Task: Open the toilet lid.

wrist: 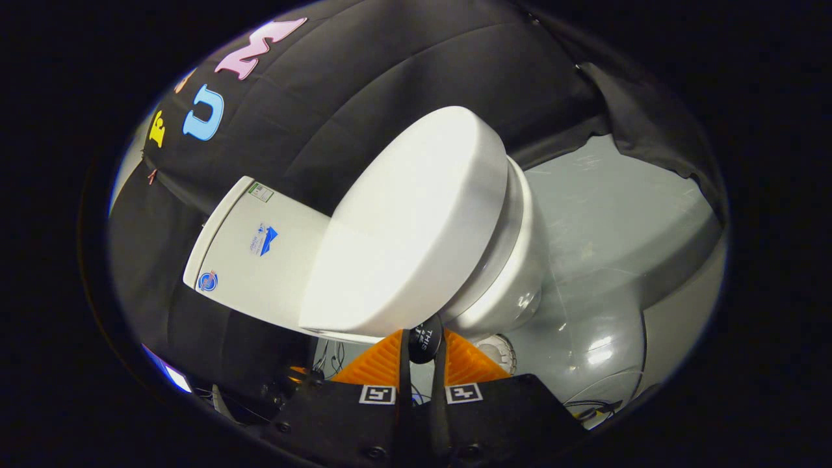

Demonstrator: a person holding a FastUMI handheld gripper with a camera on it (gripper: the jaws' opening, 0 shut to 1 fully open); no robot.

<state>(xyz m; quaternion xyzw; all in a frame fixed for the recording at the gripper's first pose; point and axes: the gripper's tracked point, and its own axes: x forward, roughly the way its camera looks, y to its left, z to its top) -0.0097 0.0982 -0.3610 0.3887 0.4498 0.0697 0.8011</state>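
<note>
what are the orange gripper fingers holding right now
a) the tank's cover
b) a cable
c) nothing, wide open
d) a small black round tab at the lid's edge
d: the orange fingers are closed on a small black tab at the edge of the toilet lid.

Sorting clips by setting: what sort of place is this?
Likely a mock bathroom in a test booth: a toilet with closed lid and tank, black cloth wall behind. The tool looks nearly shut.

Black gripper (422, 354) body with screws, square markers, and ribbed orange fingers (380, 364).
</note>
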